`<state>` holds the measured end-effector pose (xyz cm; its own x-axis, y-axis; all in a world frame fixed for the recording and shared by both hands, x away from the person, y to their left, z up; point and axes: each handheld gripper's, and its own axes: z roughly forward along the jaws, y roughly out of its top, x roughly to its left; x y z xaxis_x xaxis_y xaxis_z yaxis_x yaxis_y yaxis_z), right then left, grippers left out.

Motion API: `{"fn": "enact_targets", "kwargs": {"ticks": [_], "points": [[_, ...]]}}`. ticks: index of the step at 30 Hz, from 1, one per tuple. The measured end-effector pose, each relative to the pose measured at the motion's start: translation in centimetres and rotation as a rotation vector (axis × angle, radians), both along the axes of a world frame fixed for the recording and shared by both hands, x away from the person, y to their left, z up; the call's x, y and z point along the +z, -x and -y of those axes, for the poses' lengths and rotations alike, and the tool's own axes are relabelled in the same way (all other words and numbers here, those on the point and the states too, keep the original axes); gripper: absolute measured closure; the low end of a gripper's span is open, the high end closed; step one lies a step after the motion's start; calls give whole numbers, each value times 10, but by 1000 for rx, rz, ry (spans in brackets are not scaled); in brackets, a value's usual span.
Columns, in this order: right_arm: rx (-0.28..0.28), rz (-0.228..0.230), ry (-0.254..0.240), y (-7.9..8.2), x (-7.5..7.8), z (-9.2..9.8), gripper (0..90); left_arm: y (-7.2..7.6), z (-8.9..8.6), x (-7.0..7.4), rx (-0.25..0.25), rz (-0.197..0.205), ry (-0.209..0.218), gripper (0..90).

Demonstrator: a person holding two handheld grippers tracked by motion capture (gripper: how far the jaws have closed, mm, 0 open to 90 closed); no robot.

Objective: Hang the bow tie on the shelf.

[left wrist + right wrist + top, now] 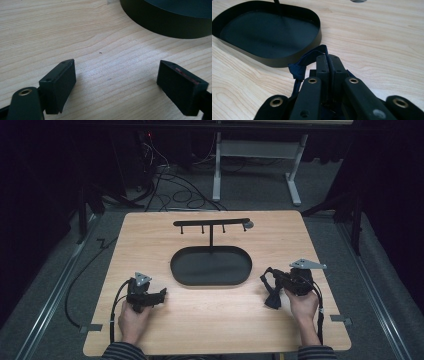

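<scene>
From above, one dark blue strap (273,292) hangs from the shut right tongs (267,282) over the table (150,235), beside one oval tray (210,281) bearing one hook rack (211,223).

The left tongs (116,82) gape wide, empty.

The right tongs (328,62) pinch the knotted strap (298,67).

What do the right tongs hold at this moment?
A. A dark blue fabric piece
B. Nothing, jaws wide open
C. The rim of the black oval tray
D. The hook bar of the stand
A: in the right gripper view the right tongs are shut on a dark blue fabric piece, short of the black oval tray.
</scene>
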<state>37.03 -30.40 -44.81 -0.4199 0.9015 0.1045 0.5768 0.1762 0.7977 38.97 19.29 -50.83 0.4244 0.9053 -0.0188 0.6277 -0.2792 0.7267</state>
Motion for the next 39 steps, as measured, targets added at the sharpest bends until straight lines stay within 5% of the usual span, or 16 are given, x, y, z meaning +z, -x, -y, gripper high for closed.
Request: {"fn": "enact_targets", "kwargs": {"ticks": [39], "points": [[46, 82, -34, -8, 32, -21, 892, 0, 0, 0, 0, 0, 0, 159]]}}
